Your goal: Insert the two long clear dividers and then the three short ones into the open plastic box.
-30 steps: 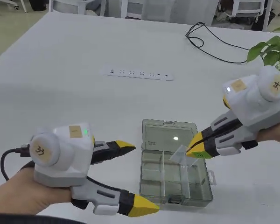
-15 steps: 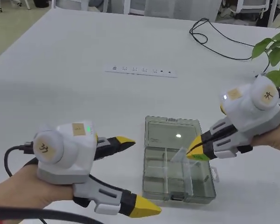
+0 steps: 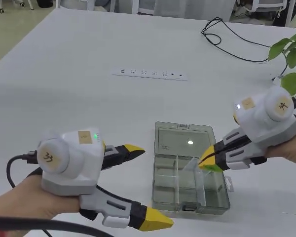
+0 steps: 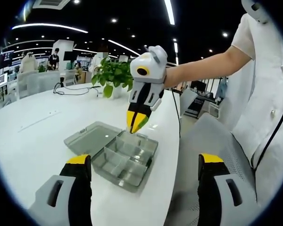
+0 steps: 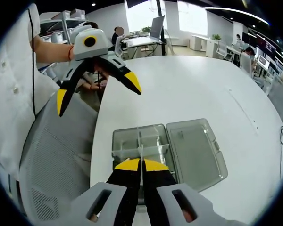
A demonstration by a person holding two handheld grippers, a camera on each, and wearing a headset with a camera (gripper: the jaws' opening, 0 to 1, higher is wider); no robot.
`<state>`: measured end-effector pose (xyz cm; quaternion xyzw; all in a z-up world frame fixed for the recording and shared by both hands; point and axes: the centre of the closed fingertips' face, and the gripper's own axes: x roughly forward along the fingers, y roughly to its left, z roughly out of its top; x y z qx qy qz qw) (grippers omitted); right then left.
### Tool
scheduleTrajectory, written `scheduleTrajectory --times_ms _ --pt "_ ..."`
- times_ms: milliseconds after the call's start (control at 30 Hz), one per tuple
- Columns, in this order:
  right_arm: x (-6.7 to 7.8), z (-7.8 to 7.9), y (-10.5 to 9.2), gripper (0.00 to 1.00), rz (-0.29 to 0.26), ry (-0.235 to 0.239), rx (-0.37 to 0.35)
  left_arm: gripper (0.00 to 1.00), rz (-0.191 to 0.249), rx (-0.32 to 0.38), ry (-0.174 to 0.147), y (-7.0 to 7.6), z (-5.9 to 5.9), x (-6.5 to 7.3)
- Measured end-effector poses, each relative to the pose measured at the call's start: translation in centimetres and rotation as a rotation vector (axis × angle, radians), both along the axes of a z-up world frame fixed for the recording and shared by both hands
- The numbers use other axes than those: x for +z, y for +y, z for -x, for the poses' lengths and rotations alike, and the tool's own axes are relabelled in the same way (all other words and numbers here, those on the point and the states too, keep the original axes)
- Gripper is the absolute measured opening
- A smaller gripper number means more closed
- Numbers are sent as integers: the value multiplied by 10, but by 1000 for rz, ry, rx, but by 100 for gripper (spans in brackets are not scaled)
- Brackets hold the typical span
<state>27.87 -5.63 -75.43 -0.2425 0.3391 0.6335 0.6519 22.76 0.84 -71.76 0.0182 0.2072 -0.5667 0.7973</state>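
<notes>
Closest in is the left hand-held gripper [image 3: 145, 186]. Its jaws are spread wide with nothing between them, and it's held up just left of the box [image 3: 172, 203]. The lower yellow tip sits near the box's front left corner, not touching it as far as I can see. In the left gripper view the box lies ahead between the two tips, down on the white worktop [image 3: 64, 74].

The box is smoky see-through plastic and it's open, with the lid [image 3: 185, 138] folded flat on the far side. The base already has other dividers [image 3: 175, 173] standing in it, cutting it into compartments. I can make out one running the long way and at least one crossing it, but they're clear so I can't get an exact count.

Over the right part of the base is the right hand-held gripper [image 3: 204, 164], coming in from the right with its jaws pinched shut on a divider [image 3: 190, 165]. That piece is small and clear. It sticks out from the tips toward the middle of the base, tilted, low over the compartments. I can't tell if its bottom edge touches the box. In the right gripper view it's edge-on, a thin line rising from the closed tips.

Further back there's a white power strip [image 3: 149, 74] lying flat, well apart from the box. Beyond that, a black cable [image 3: 227, 37] and some plant [image 3: 291, 49] leaves at the far right.
</notes>
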Motion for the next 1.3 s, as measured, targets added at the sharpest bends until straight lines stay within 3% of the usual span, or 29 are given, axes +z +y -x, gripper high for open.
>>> scheduleTrajectory --times_ms 567,767,833,1300 --pt "-11 3 9 3 30 -81 111 96 6 1 4 -2 0 0" --pt "-4 -2 5 3 12 -60 66 95 11 5 5 -1 0 0" --pt "-1 -2 4 3 -3 -21 22 95 11 8 7 -1 0 0" --pt "-7 2 2 2 19 -48 47 95 16 0 6 -3 1 1"
